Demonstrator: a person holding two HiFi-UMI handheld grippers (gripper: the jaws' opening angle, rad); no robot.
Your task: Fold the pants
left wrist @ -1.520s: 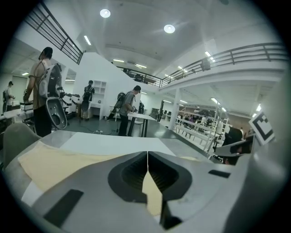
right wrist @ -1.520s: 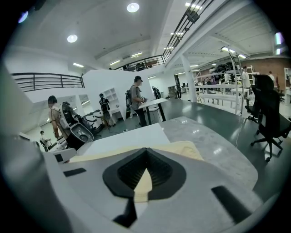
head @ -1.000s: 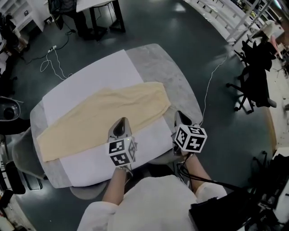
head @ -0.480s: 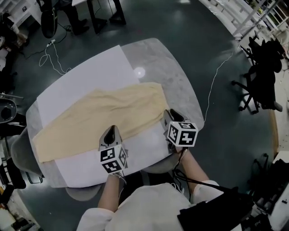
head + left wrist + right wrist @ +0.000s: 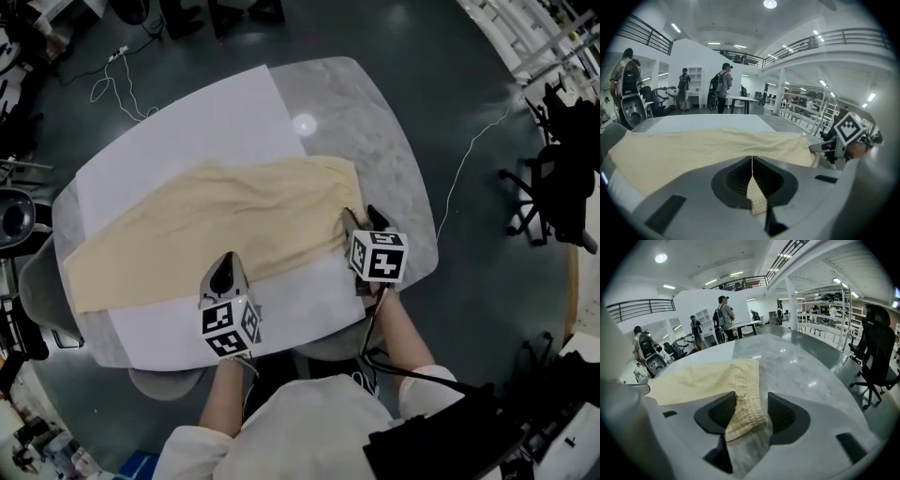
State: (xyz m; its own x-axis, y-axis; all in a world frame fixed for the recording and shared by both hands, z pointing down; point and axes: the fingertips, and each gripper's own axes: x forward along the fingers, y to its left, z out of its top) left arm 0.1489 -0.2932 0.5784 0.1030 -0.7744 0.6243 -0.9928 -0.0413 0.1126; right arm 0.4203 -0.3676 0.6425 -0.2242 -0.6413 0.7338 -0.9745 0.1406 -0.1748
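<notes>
On the far left, the leg end of the cream pants (image 5: 206,230) lies close to the rounded left rim of the grey table (image 5: 384,112), past the edge of the white sheet (image 5: 187,122) that covers the table's middle. From there the pants run flat and slantwise across the sheet towards the right. The left gripper (image 5: 223,274) sits at their near long edge, its jaws closed together with a thin fold of the cloth pinched between them. Bare sheet lies between that edge and the table's near rim. Further right, the right gripper (image 5: 364,220) is at the waistband (image 5: 342,192); its jaws are opening, wide apart, with the waistband's near corner lying loose between them. Right of the waistband the table is bare marble out to its rim. Beyond it a thin cable (image 5: 469,155) trails over the dark floor (image 5: 469,309), and a black chair (image 5: 553,178) stands well apart.
</notes>
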